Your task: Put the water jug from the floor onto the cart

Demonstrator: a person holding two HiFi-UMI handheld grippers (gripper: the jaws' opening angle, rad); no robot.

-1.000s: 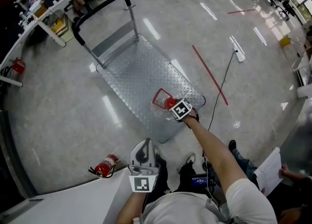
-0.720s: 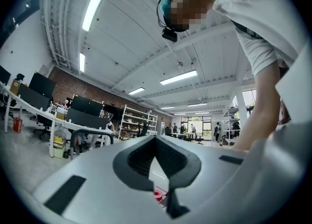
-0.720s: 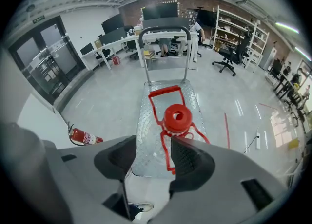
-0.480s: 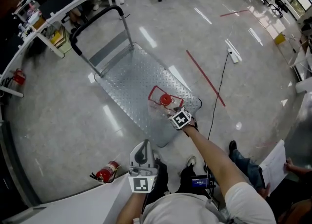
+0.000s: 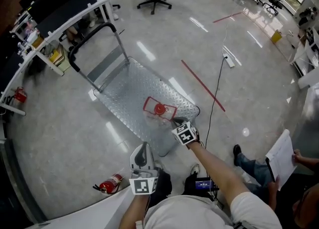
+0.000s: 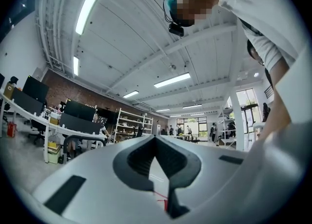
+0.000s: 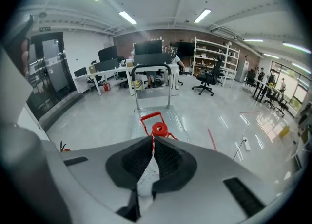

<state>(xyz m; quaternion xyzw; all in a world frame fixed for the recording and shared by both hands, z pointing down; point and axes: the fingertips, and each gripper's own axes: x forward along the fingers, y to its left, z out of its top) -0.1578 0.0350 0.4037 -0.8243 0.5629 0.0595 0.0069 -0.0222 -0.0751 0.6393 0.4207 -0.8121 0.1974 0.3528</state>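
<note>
The clear water jug (image 5: 158, 114), with its red cap and red handle, stands upright on the near end of the metal cart (image 5: 124, 91). In the right gripper view the jug's cap (image 7: 159, 129) shows just beyond the jaw tips. My right gripper (image 5: 178, 122) hangs above the cart's near corner, a little short of the jug. Its jaws are closing to shut, with nothing between them. My left gripper (image 5: 144, 147) is held close to my body, off the cart's near edge, shut and empty. It points level out into the room (image 6: 156, 139).
The cart's black push handle (image 5: 92, 36) is at its far end. A red fire extinguisher (image 5: 110, 184) lies on the floor at lower left. A red tape line (image 5: 202, 83) and a cable with a power strip (image 5: 229, 61) run to the right. A person with papers (image 5: 281, 158) sits at right.
My right gripper has let go of the jug, drawn back toward me and upward, and its jaws have shut. The jug stays on the cart. The left gripper has lifted slightly.
</note>
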